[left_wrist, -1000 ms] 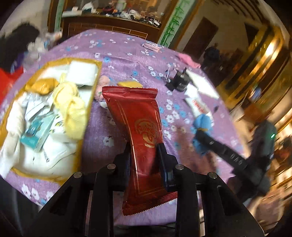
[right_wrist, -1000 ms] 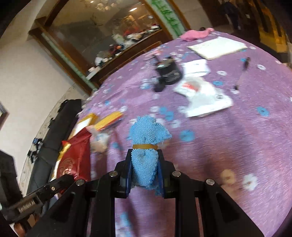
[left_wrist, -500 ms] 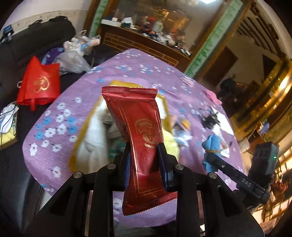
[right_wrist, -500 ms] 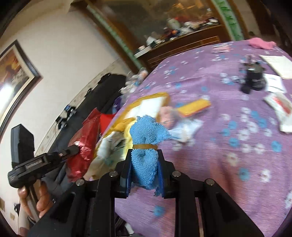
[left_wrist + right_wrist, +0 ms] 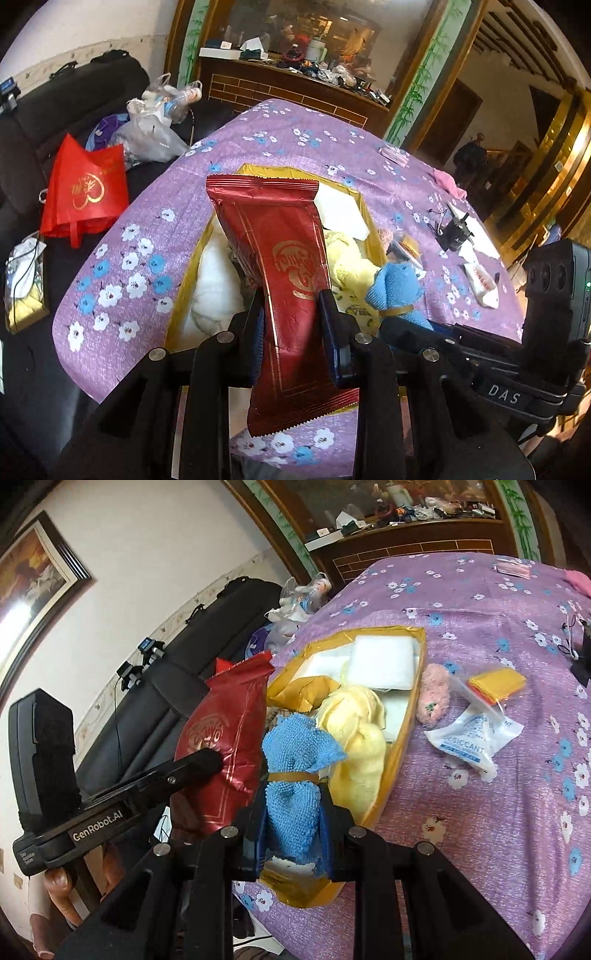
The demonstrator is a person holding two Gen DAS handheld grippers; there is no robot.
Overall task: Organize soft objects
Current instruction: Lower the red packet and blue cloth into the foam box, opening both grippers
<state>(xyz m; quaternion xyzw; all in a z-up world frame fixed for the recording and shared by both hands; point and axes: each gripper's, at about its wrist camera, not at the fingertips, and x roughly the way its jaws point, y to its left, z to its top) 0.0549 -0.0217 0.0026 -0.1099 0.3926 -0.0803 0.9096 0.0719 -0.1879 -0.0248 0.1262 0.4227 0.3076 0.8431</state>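
The left gripper (image 5: 291, 325) still pinches the red packet (image 5: 280, 266); the right gripper (image 5: 293, 812) still pinches the blue cloth (image 5: 295, 775). Both have swung over the gold tray (image 5: 402, 734), which a second ago lay toward 9 o'clock.

A red bag (image 5: 83, 190) sits on the dark sofa (image 5: 55, 114). A picture (image 5: 35, 572) hangs on the wall.

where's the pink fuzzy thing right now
In the right wrist view, the pink fuzzy thing lies on the purple tablecloth, just right of the gold tray, beside the desiccant packet.
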